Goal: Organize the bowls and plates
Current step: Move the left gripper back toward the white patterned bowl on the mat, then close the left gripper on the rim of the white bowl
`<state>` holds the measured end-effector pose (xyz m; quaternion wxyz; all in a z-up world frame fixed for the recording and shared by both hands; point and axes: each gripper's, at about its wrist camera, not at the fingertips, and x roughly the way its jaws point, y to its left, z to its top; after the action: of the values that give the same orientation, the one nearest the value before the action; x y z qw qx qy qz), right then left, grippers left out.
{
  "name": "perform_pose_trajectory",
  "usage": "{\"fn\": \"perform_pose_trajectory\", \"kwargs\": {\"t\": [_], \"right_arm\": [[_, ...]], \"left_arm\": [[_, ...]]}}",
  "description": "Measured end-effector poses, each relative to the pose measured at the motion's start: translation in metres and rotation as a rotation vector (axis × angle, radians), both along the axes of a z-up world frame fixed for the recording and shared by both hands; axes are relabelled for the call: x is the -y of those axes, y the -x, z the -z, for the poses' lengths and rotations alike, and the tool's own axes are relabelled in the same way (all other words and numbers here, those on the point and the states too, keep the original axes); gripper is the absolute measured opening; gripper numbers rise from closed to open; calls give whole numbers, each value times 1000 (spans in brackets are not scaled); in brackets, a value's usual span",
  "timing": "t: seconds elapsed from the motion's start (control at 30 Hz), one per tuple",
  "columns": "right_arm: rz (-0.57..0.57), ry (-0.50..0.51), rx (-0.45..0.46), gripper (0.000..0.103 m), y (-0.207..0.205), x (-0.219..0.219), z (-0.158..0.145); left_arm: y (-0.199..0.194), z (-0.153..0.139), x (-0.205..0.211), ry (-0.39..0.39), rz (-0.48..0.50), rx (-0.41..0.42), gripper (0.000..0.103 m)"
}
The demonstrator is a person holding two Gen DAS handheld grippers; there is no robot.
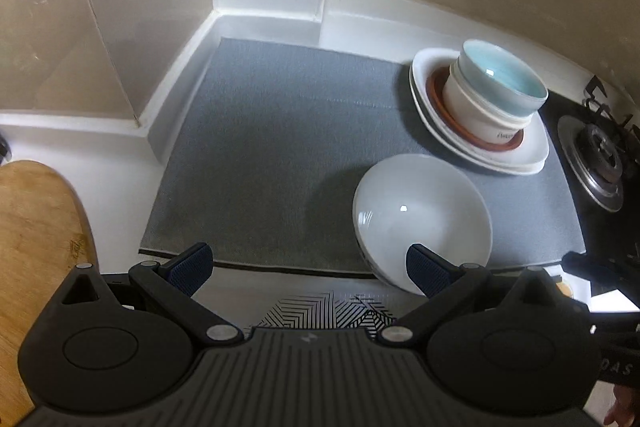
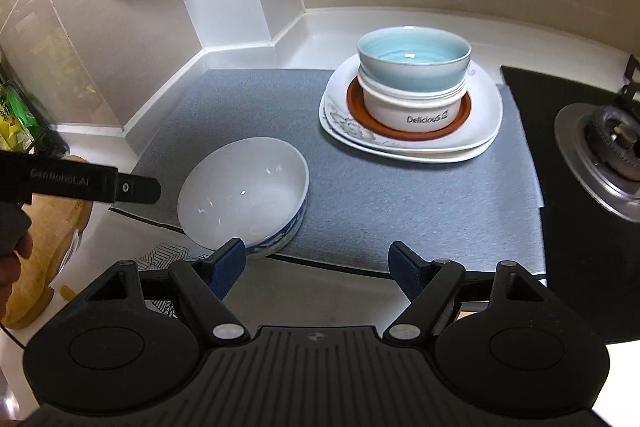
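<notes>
Both claws gape wide and empty — the left gripper [image 1: 309, 269] and right gripper [image 2: 316, 267] — and the white bowl [image 2: 244, 193], overhanging the grey mat [image 2: 400, 195] edge at seven o'clock of the stack [image 2: 412, 99], could tip if nudged.

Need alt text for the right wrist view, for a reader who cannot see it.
The open right gripper hangs over a grey mat, empty, with a white bowl at the mat's near-left edge. Farther back, a blue bowl sits in a white bowl marked "Delicious" on stacked plates.
</notes>
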<state>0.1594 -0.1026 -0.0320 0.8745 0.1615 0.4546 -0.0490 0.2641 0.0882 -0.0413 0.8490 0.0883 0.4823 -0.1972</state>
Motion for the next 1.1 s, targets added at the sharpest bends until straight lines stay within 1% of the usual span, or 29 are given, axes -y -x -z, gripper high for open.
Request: {"fn": "perform_pose_trajectory", "kwargs": {"t": [0.17,0.43,0.6,0.77,0.83,1.0,1.1], "right_arm": [[27,-36,-27,81,-16,2,11],[67,-59,-71,81,-41,9,27],[55,-49,-115,81,-57,7,38],[57,-21,-164,81,-73,8,49],[61,-15,-179,80,-76,10,52],[20,-19,-192,81,-83,15,56],[-19,-25,-190,81,-89,18,60]], "left_arm": [[-13,12,7,21,3,-49,103],[-37,31,21,-5,22,-84,103],[-52,46,26,-17,43,-108,103],[-67,63,30,-19,62,-166,103],[-70,67,34,-33,74,-169,103],[-72,70,39,-50,41,-174,103],[-68,73,43,-80,9,-172,103]]}}
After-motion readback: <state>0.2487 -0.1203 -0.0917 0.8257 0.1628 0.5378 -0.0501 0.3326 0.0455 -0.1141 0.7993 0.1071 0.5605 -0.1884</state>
